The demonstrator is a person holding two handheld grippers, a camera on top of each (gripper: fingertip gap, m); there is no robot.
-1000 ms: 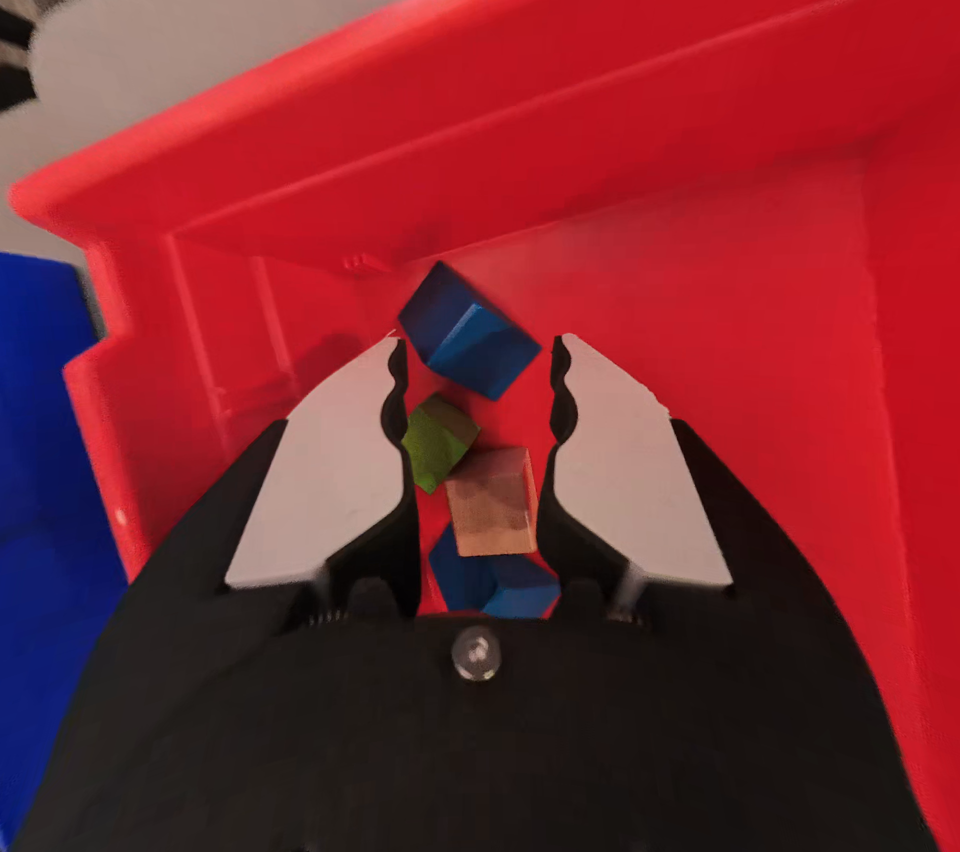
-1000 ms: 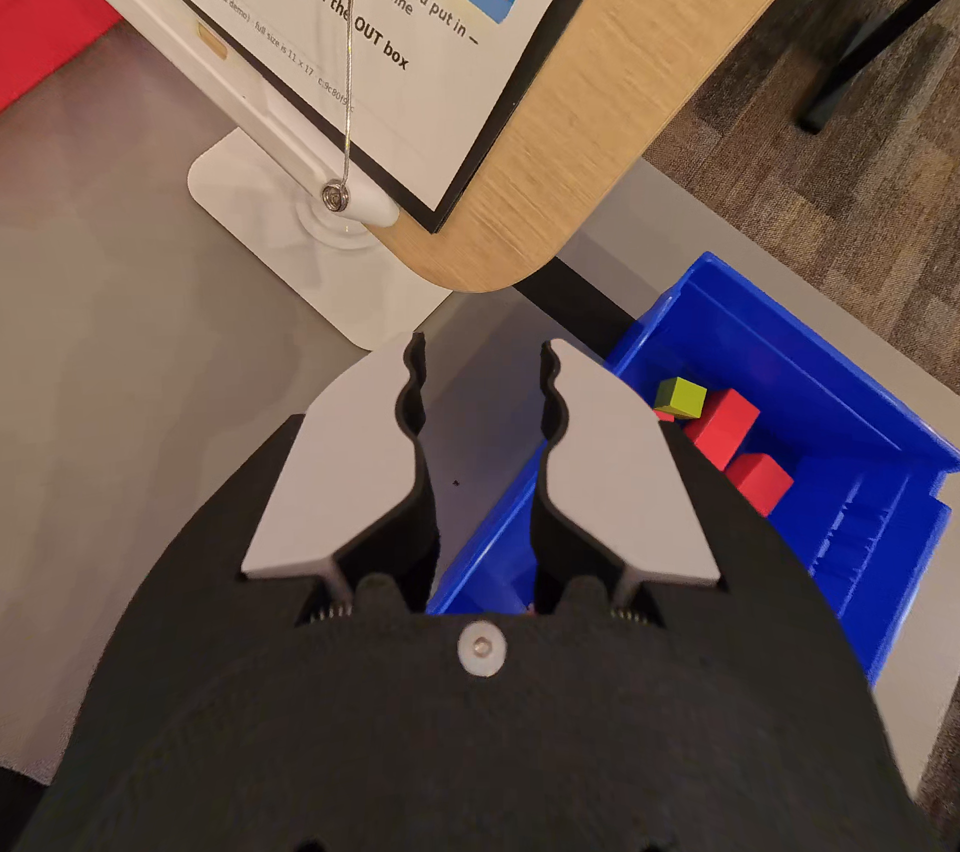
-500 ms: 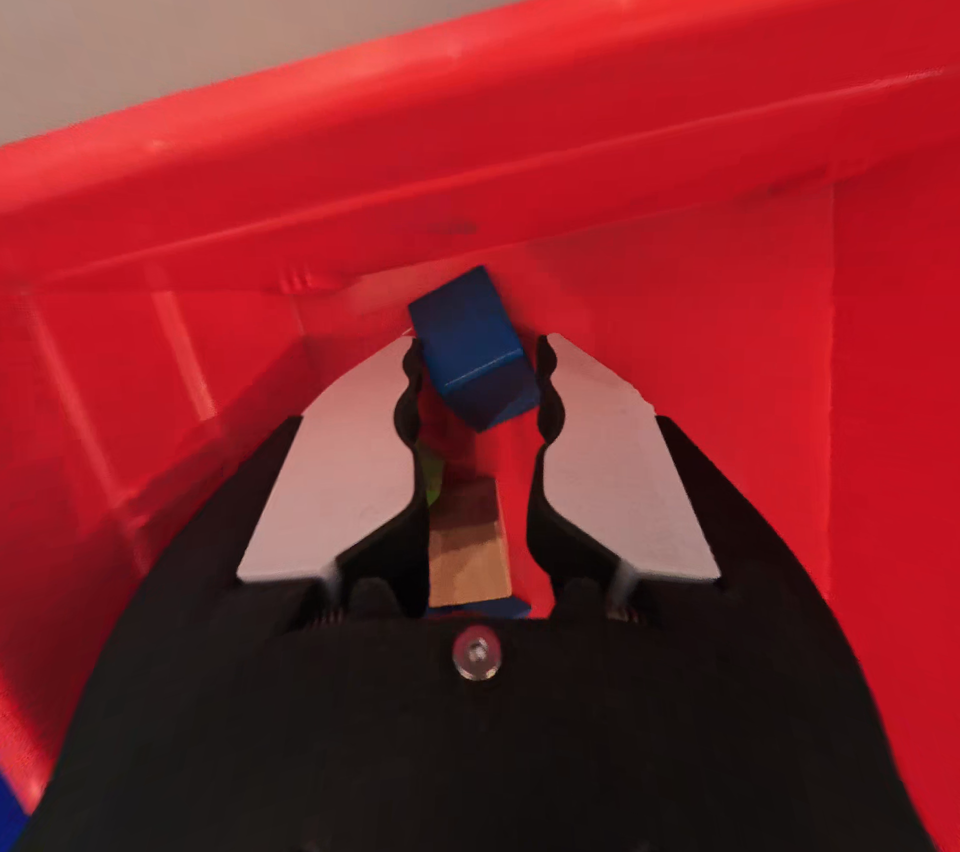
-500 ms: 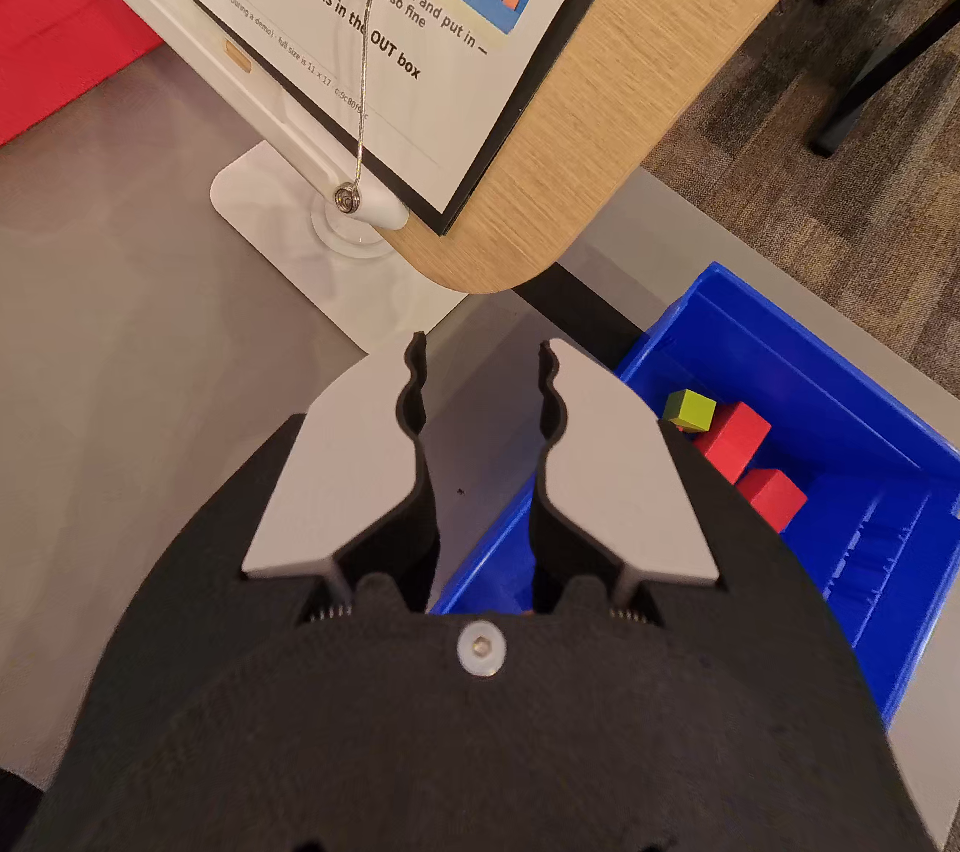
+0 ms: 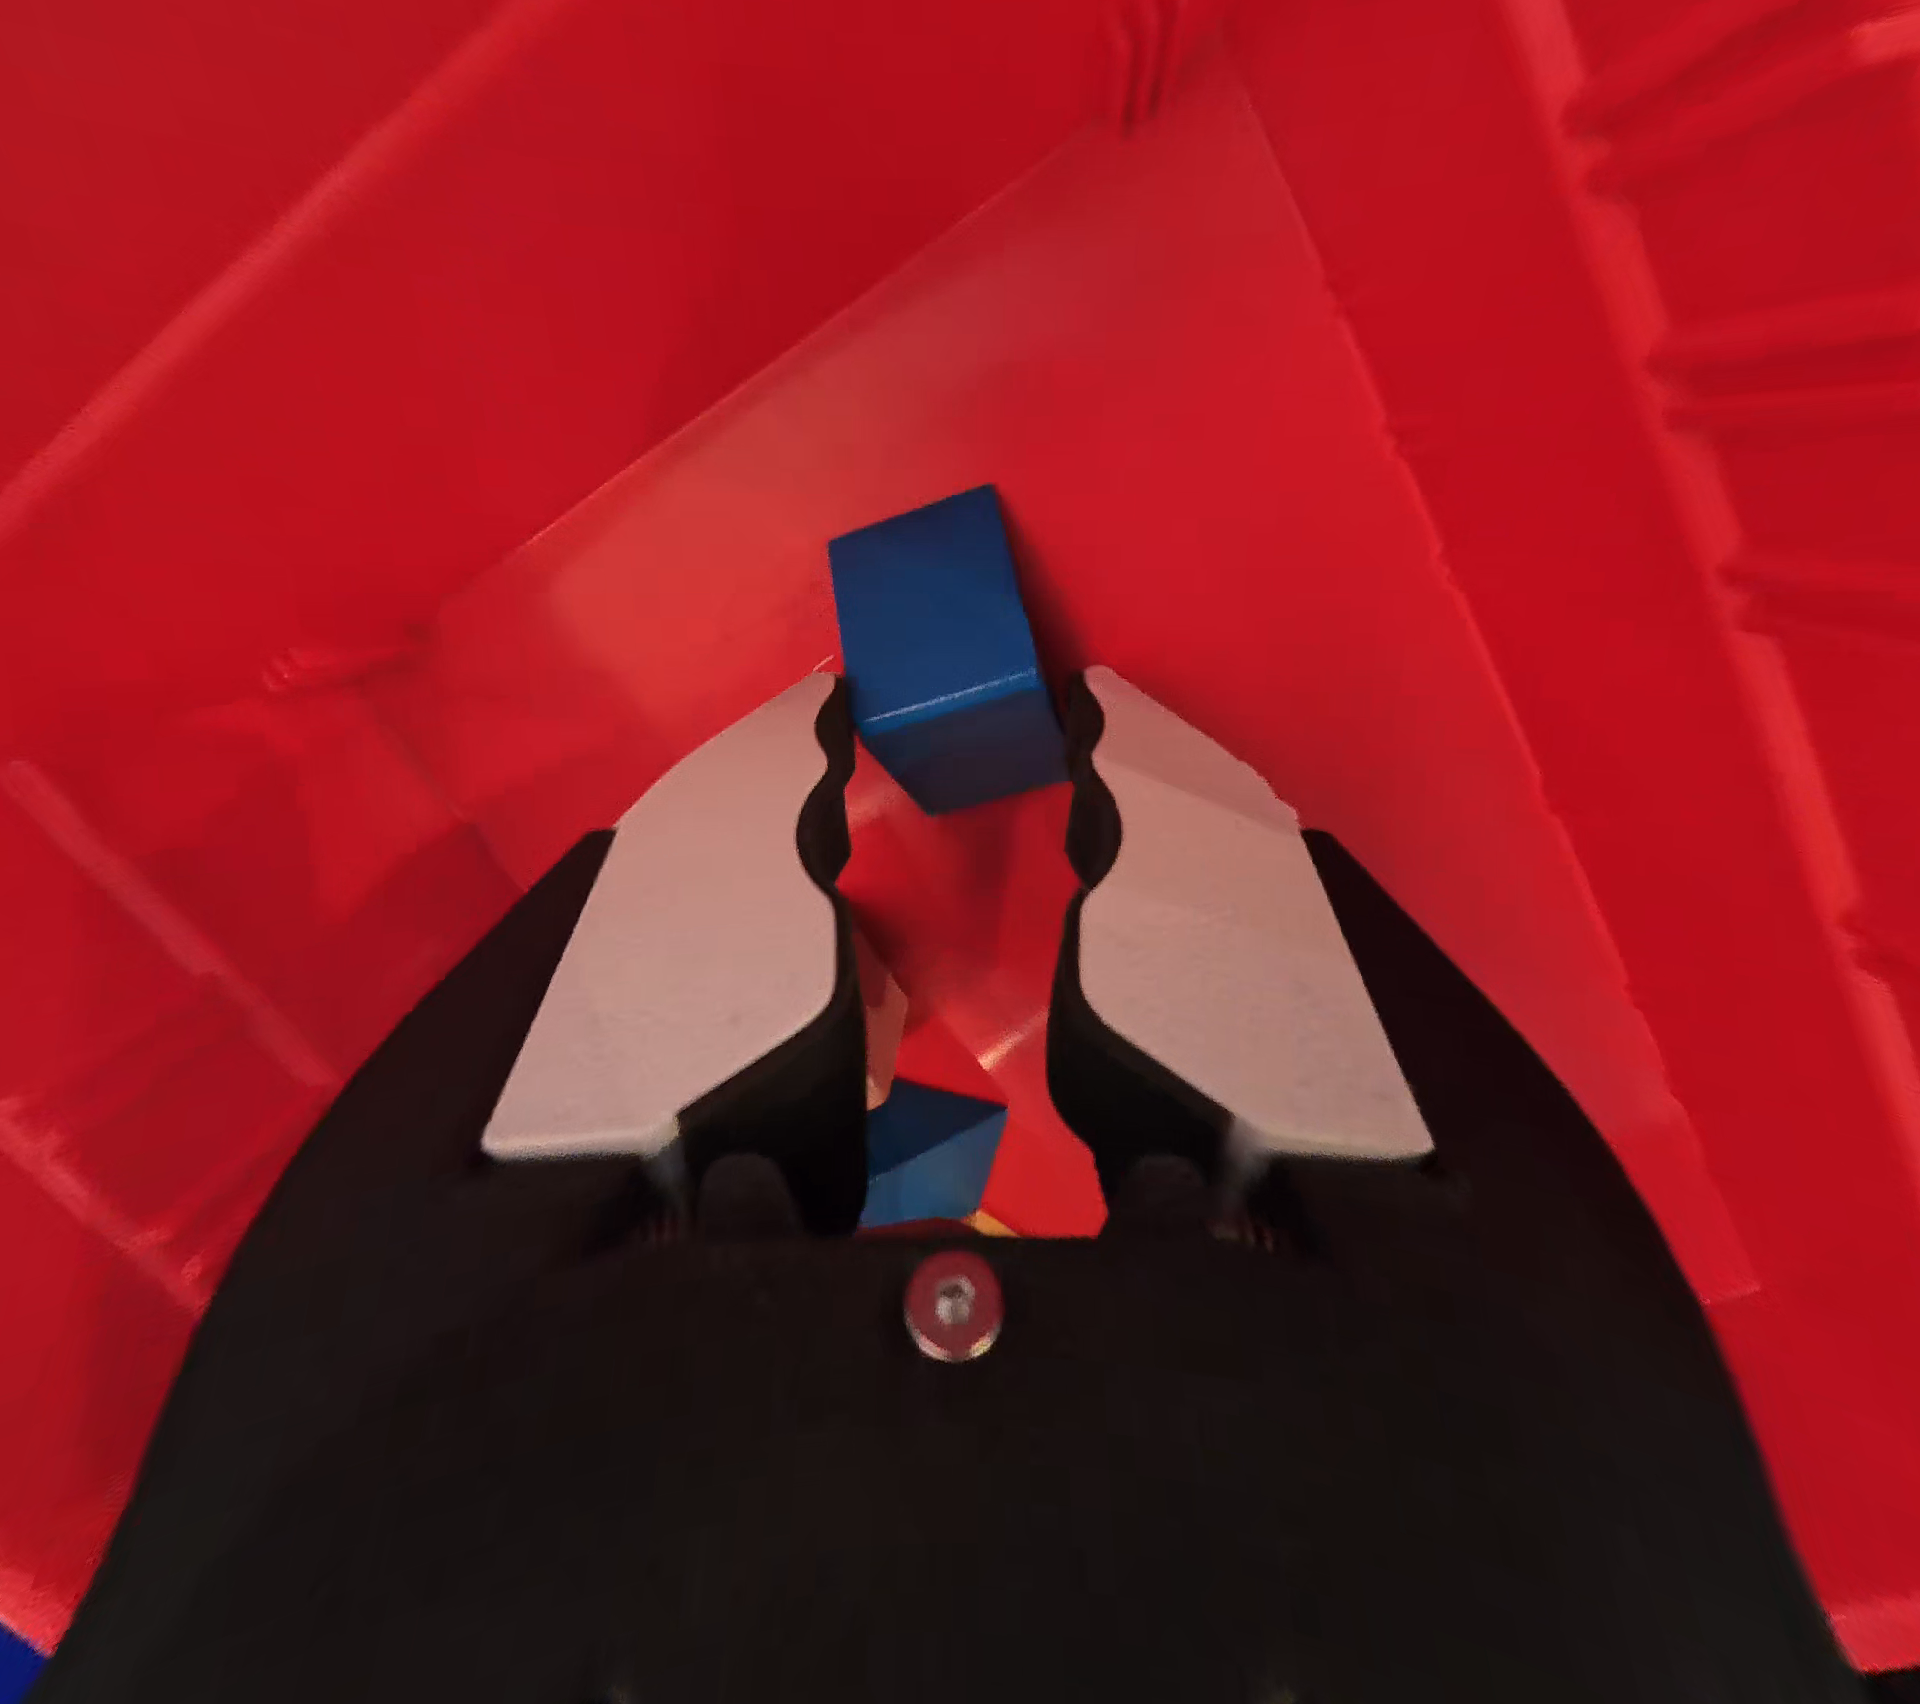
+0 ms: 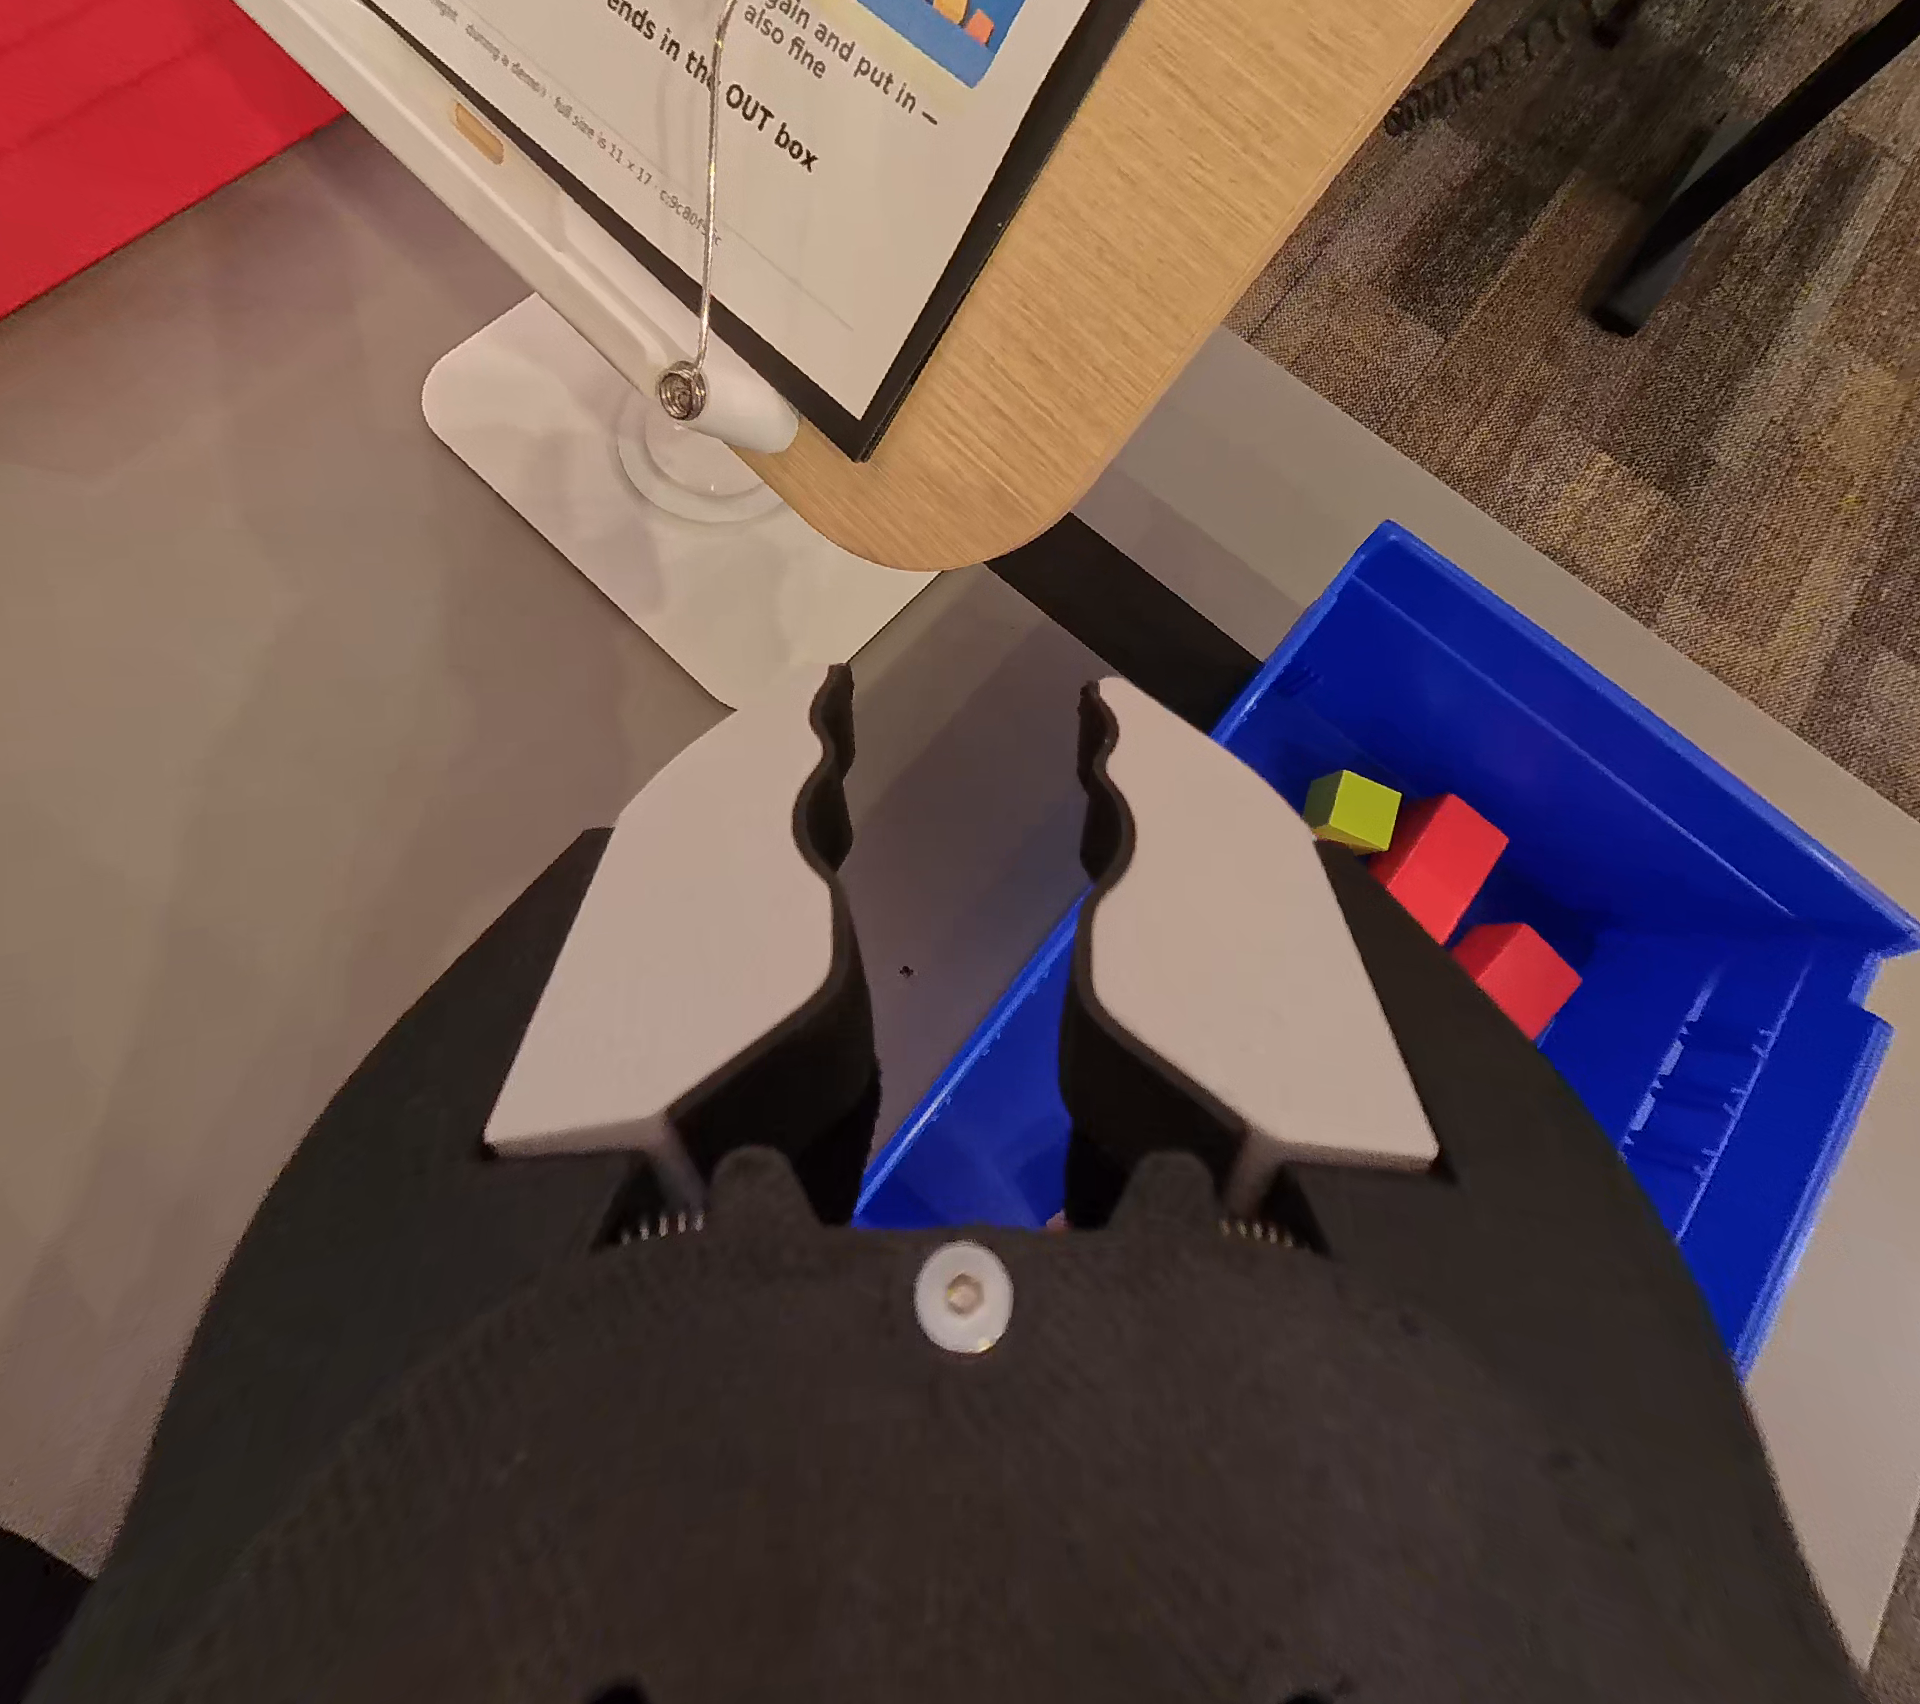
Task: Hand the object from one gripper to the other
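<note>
In the left wrist view I am inside the red bin. My left gripper is shut on a blue block; both pads touch its sides at the fingertips, and it stands clear of the bin floor. Another blue block and bits of other blocks show low between the fingers. In the right wrist view my right gripper is open and empty above the grey table, beside the blue bin.
The blue bin holds a green cube and two red blocks. A white stand carries a printed sheet on a wooden board ahead of the right gripper. The red bin's side is at far left.
The left fingers moved past the green and tan blocks and closed on the far blue block, which now stays at the tips as the bin view turns. The right gripper drifted slightly, still open.
</note>
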